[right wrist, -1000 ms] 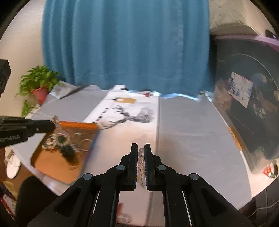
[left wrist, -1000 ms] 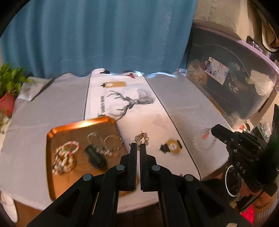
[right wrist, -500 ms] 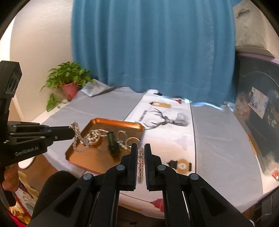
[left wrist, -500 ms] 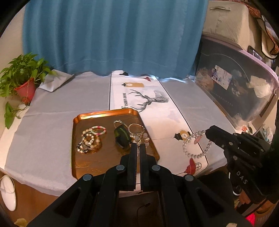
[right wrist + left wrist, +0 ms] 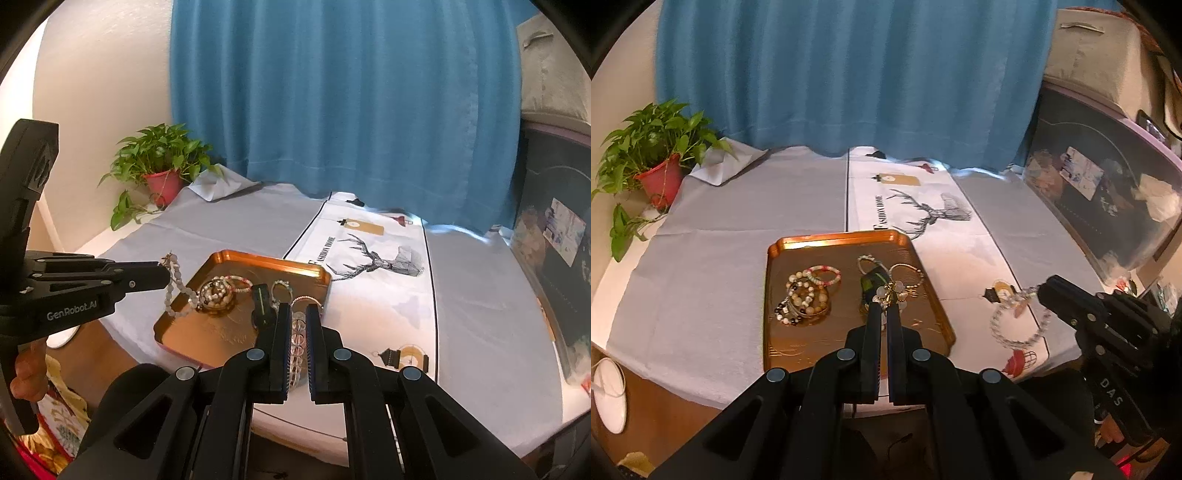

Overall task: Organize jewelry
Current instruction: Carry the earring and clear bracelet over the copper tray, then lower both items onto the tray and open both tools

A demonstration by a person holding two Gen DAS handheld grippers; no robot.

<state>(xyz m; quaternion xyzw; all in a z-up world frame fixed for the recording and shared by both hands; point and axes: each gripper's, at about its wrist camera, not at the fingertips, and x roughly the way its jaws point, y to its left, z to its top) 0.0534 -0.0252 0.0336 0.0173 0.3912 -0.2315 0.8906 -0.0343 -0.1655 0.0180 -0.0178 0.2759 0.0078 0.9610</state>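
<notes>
I keep both pieces lifted clear for sorting: left gripper point(image 5: 882, 312) clamped on a pearly strand point(image 5: 173, 291) above the tray point(image 5: 783, 247); right gripper point(image 5: 296, 317) clamped on a clear-bead bracelet point(image 5: 1019, 325) (hanging beside the tray).

Readable lettering on two grippers and the table runner

The left gripper point(image 5: 162, 275) carries "GenRobot.AI" in pale letters along its black side, seen from the right wrist view. The right gripper point(image 5: 1039, 291) shows "DAS" in light letters low on its black body, seen from the left wrist view. The white table runner point(image 5: 373, 295) has black print beside its deer drawing: "FASHION HOME", its first letter partly hidden by the copper tray point(image 5: 321, 275). A sticker on the dark bin point(image 5: 1082, 177) is too small to read.
</notes>
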